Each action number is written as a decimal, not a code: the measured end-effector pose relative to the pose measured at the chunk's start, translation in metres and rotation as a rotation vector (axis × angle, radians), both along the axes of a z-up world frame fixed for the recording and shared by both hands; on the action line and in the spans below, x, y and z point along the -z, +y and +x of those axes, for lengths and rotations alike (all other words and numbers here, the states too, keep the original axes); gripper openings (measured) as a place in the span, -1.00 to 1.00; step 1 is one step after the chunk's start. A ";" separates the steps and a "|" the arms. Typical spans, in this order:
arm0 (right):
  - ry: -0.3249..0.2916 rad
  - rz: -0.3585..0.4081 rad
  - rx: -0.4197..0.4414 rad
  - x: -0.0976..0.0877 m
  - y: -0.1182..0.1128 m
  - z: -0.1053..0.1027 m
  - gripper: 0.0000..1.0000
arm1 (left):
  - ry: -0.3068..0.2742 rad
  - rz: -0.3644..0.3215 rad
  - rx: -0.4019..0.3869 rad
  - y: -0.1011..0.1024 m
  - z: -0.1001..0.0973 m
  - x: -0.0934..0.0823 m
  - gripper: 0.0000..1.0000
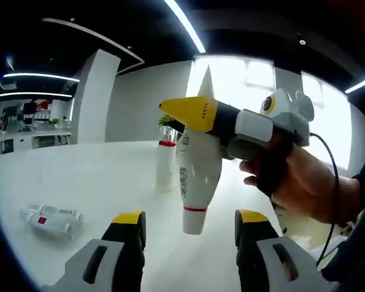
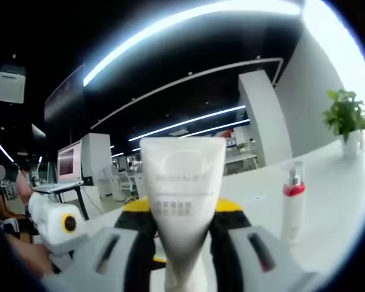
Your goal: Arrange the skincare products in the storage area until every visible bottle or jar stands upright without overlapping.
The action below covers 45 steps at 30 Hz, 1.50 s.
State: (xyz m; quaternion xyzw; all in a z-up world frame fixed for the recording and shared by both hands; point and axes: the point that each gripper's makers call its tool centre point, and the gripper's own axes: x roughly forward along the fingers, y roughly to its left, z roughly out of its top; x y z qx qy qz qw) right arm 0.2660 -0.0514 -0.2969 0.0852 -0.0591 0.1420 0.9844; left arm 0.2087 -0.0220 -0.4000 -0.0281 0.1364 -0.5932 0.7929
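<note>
While the right gripper [image 1: 188, 115] clamps a white squeeze tube [image 1: 196, 182] above the white table [image 1: 91, 188], cap down, the left gripper [image 1: 188, 234] hangs below, jaws wide and empty. A red-collared pump bottle [image 1: 165, 164] stands upright behind. What look like two small bottles [image 1: 52, 219] lie toppled together at left.

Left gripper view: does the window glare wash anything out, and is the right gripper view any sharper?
Left gripper view: the window blows out white, swallowing the tube's crimped tip; the bottles lying on the table stay readable. Right gripper view: the tube sits close and soft, its print blurred; ceiling strips flare, and fisheye bends them.
</note>
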 end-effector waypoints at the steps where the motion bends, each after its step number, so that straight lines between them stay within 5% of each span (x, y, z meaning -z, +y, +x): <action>1: 0.000 -0.002 0.000 0.000 0.001 0.000 -0.34 | 0.001 0.002 -0.002 0.000 0.000 0.000 0.22; 16: 0.007 0.000 0.002 0.004 0.000 -0.003 -0.34 | -0.002 -0.001 -0.012 0.002 -0.003 0.002 0.54; 24: 0.011 -0.002 0.006 0.005 -0.002 -0.003 -0.34 | -0.020 -0.016 -0.050 0.008 0.000 0.000 0.99; 45: 0.010 -0.034 0.025 0.001 -0.003 0.006 -0.34 | -0.001 -0.035 -0.144 0.064 0.008 0.000 0.99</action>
